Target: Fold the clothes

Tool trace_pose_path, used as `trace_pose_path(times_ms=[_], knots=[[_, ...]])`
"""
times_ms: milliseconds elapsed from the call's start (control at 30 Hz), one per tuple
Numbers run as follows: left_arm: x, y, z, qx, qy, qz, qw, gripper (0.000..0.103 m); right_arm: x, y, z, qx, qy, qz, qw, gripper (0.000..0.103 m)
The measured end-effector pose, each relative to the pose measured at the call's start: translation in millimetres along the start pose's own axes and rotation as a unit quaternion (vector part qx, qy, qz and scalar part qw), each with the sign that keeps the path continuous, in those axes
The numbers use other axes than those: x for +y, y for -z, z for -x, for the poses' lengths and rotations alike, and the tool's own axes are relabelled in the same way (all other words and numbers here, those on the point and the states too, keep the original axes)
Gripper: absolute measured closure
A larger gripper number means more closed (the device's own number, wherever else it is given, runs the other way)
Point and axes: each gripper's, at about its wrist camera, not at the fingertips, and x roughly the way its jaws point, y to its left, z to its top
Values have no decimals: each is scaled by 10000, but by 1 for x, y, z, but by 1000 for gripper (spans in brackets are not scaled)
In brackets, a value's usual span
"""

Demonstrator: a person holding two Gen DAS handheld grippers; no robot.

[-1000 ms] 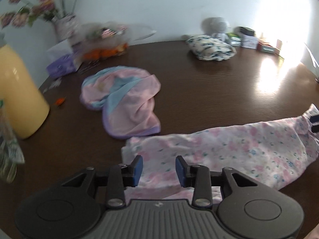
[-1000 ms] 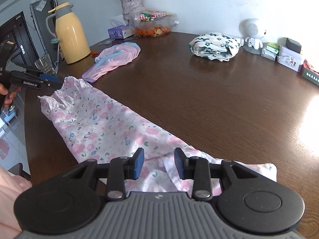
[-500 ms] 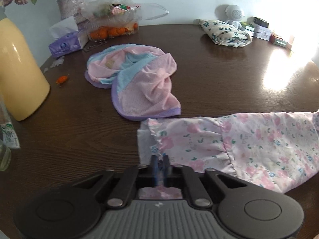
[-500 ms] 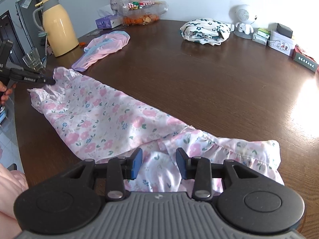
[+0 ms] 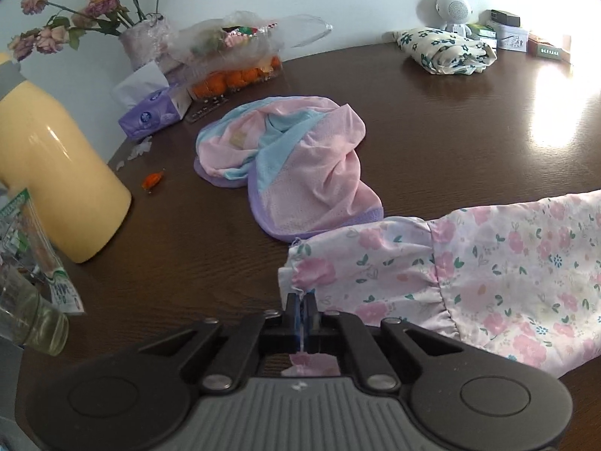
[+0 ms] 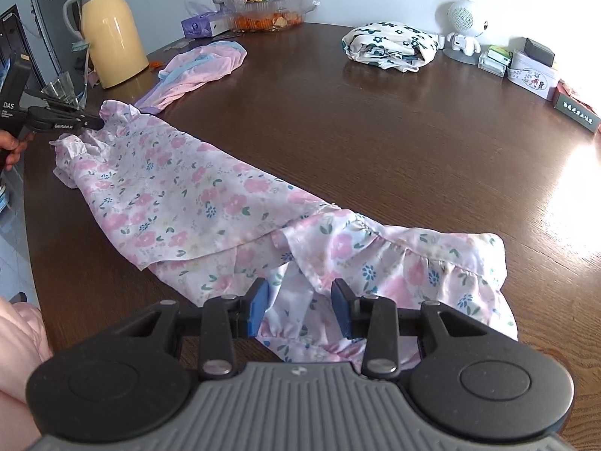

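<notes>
Pinching the floral garment's [image 5: 488, 263] frilled corner, my left gripper [image 5: 301, 314] was clamped shut on it; its length ran toward three o'clock on the table [image 5: 432, 120], where my right gripper [image 6: 300, 306] stood parted over the other end.

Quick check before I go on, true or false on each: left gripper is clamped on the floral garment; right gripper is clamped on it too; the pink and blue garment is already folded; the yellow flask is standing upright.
1. The left gripper is shut on the floral garment. True; it pinches the ruffled end.
2. The right gripper is also clamped on it. False; its fingers stand apart with cloth between them, not pressing.
3. The pink and blue garment is neatly folded. False; it lies crumpled on the table.
4. The yellow flask stands upright. True.
</notes>
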Motion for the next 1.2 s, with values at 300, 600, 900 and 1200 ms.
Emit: trace_pose_path(times_ms=[300,600,900,1200], knots=[[0,5,-9,74,-212,-32,9997,103,3,4,-4,74,73,177,9998,66],[8,5,-2,-39,23,333,9994,80,1,4,-1,38,58,304,9995,65],[-49,-11,63,-1081,918,-314,9894,48,39,-38,14,-501,-570,961,9925,62],[-111,2,26,-726,1760,-959,9770,49,114,-66,-61,31,-1120,1937,9747,61]])
